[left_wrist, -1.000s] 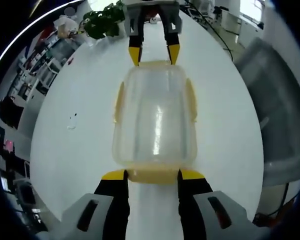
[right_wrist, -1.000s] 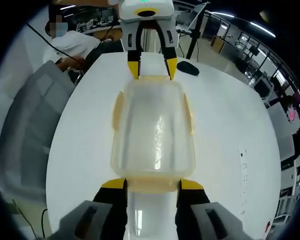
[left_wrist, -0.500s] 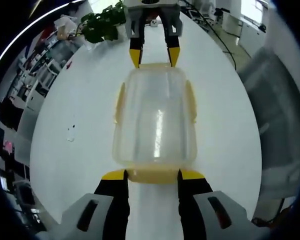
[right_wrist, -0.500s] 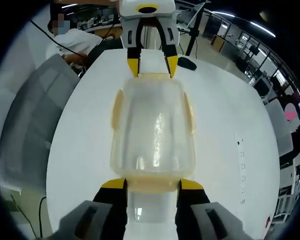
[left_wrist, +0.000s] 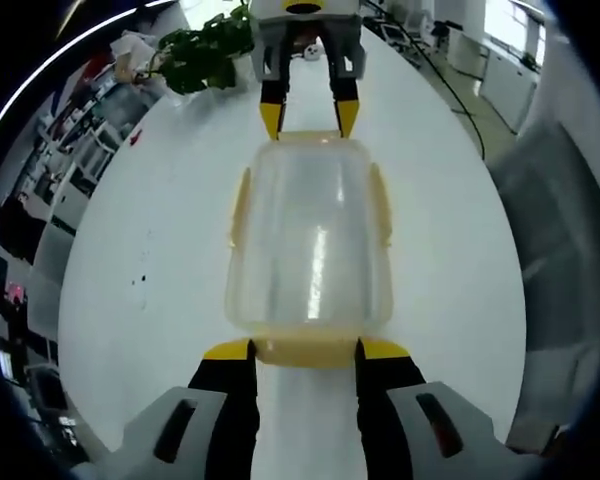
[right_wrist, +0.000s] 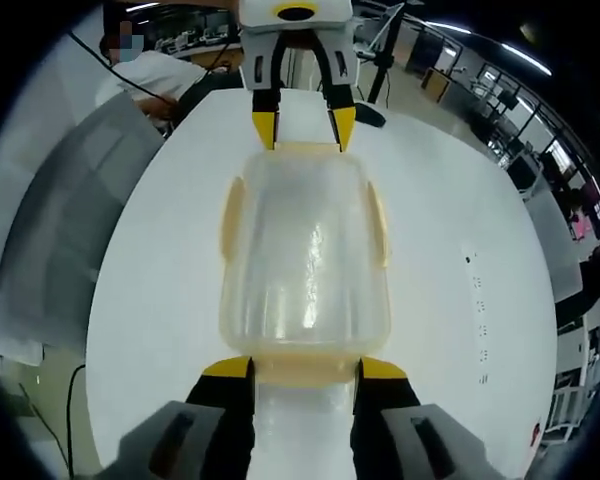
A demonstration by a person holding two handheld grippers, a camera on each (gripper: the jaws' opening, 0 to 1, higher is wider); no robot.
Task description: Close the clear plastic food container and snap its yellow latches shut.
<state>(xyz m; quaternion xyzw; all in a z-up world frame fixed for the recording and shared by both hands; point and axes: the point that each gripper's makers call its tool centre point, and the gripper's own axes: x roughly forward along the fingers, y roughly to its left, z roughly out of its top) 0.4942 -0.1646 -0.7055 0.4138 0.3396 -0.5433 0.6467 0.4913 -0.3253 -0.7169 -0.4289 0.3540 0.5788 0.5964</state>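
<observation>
1. A clear plastic food container [left_wrist: 310,245] sits with its lid on at the centre of a round white tabletop [left_wrist: 150,200], caught end to end between two hand-held grippers.

2. In the left gripper view, the left gripper [left_wrist: 305,349] rises from 6 o'clock, its yellow-tipped jaws spread apart on either side of the near-end yellow latch [left_wrist: 305,351], the tips touching the container's near end.

3. At 12 o'clock in that view, the right gripper [left_wrist: 307,117] comes in from the far side, its jaws likewise apart and bracketing the far-end yellow latch [left_wrist: 310,138].

4. The right gripper view shows the same arrangement mirrored: the right gripper [right_wrist: 303,367] at 6 o'clock straddles one end latch [right_wrist: 303,371] of the container [right_wrist: 305,250], the left gripper [right_wrist: 299,128] at 12 o'clock the other.

5. Yellow side latches [left_wrist: 239,205] at 9 and 3 o'clock lie flat against the container's long walls.

6. No brand, label or readable writing shows on the container or lid.

7. A potted green plant [left_wrist: 195,55] stands near the tabletop's far edge at 11 o'clock in the left gripper view.

8. A grey chair [right_wrist: 60,230] stands beside the tabletop [right_wrist: 460,250] at 9 o'clock in the right gripper view; a seated person in a white shirt [right_wrist: 155,75] is at 11 o'clock and a dark computer mouse [right_wrist: 368,116] lies near 1 o'clock.
</observation>
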